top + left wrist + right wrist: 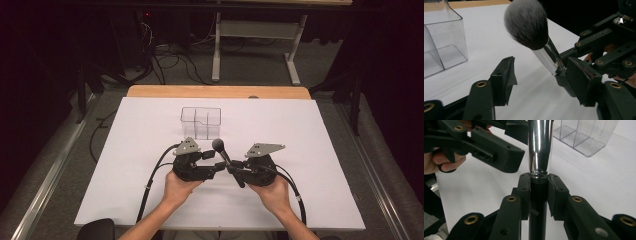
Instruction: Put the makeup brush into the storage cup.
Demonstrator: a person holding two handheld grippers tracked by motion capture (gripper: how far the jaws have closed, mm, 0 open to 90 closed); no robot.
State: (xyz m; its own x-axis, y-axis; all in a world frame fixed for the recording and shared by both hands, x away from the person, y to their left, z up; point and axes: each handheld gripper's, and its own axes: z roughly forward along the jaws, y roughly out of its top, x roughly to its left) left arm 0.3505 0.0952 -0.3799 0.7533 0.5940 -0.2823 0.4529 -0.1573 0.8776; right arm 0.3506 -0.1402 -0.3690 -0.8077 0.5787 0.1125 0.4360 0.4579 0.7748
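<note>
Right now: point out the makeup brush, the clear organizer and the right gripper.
makeup brush [527,23], left gripper view, on the bristle head.
clear organizer [201,121], high view, on its front wall.
right gripper [539,188], right gripper view, between its jaw tips, clamped on the brush handle.

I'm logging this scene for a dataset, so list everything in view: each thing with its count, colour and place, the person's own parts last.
Makeup brush with dark fluffy bristles, chrome ferrule and black handle: one, held above the table's near middle, bristles pointing away from the person.
Clear plastic divided organiser box: one, transparent, standing on the sheet beyond the brush.
White sheet over the table: one, white, covering most of the top.
Wooden table edge: one, light brown, far side.
Desk frame: one, grey, on the floor behind.
Cables on the floor: several, dark, far left.
Left tongs: one, black, open beside the brush.
Right tongs: one, black, shut on the brush handle.
Hands: two, holding the tongs.
</note>
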